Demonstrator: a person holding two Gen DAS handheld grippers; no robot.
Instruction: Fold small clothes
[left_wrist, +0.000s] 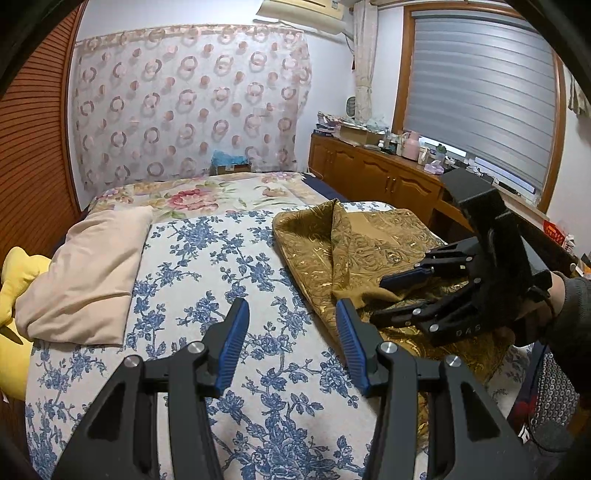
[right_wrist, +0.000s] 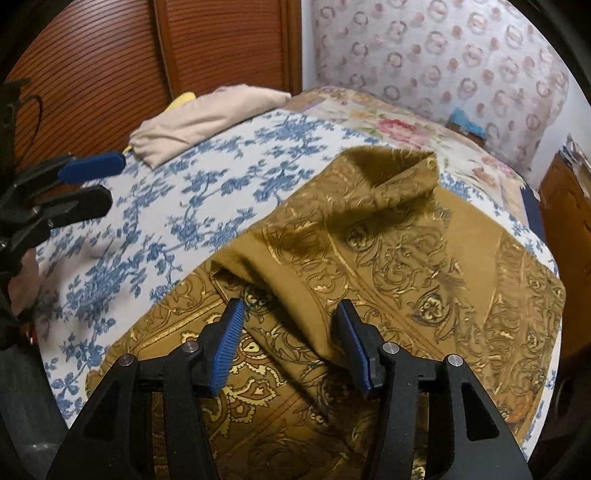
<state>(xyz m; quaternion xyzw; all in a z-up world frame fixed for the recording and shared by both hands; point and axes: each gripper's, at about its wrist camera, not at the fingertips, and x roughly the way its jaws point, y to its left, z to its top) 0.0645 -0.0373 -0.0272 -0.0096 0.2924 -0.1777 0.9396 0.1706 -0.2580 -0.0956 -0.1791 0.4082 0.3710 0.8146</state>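
Blue-floral bedsheet (left_wrist: 207, 266) bears rumpled gold-patterned cloth (right_wrist: 388, 251); left gripper (left_wrist: 291, 314) and right gripper (right_wrist: 290, 314) gape wide.

home bedroom: bed (left_wrist: 207, 258), pillow (left_wrist: 92, 273), wooden cabinets (left_wrist: 373, 173), window blind (left_wrist: 480, 96).

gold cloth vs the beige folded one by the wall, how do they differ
The gold cloth is patterned with shiny scrollwork; the beige cloth is plain. The gold one lies spread out with a flap turned over and rumpled; the beige one is a neat, flat fold. The right gripper is open over the gold one; nothing is near the beige. Both lie on the blue floral bedspread.
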